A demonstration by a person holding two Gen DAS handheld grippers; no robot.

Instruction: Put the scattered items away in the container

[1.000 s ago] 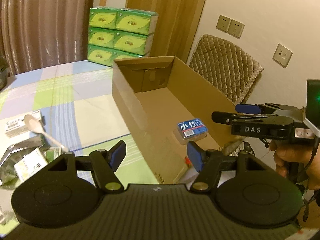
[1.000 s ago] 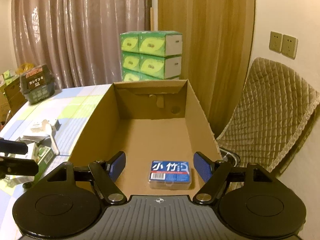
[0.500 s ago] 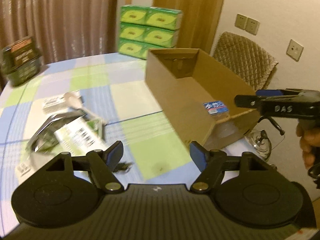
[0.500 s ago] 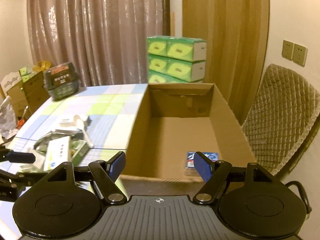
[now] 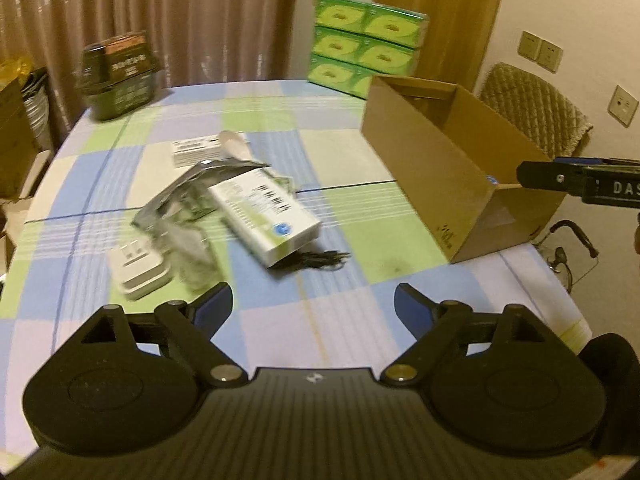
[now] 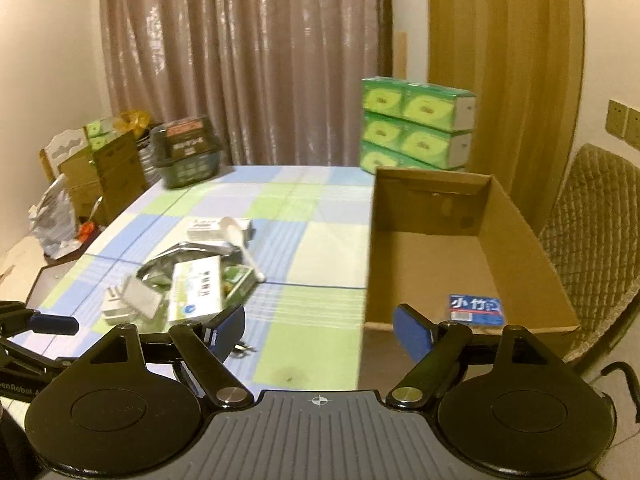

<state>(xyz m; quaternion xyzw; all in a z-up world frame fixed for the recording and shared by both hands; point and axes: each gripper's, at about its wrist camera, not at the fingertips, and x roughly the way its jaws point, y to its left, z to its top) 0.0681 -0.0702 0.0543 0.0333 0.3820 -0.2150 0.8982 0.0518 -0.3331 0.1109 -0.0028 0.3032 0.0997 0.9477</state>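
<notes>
The open cardboard box (image 5: 424,168) (image 6: 520,236) stands at the table's right edge, with a small blue packet (image 6: 475,309) lying inside. The scattered items lie in a heap left of it: a white and green carton (image 5: 266,210) (image 6: 196,290), a crumpled silver bag (image 5: 180,200), a white plug adapter (image 5: 138,266) (image 6: 130,304), a white spoon (image 5: 236,144) (image 6: 240,240) and a flat white box (image 5: 194,152). My left gripper (image 5: 314,304) is open and empty above the near table. My right gripper (image 6: 318,326) is open and empty, near the box's front left corner.
A stack of green tissue packs (image 5: 364,52) (image 6: 416,128) stands behind the box. A dark basket (image 5: 120,76) (image 6: 186,156) sits at the table's far left corner. A quilted chair (image 5: 536,108) (image 6: 596,248) stands right of the box. A black cable (image 5: 320,258) lies by the carton.
Both grippers have pulled back and swung left, away from the box and toward the heap of items. The blue packet stays in the box.
</notes>
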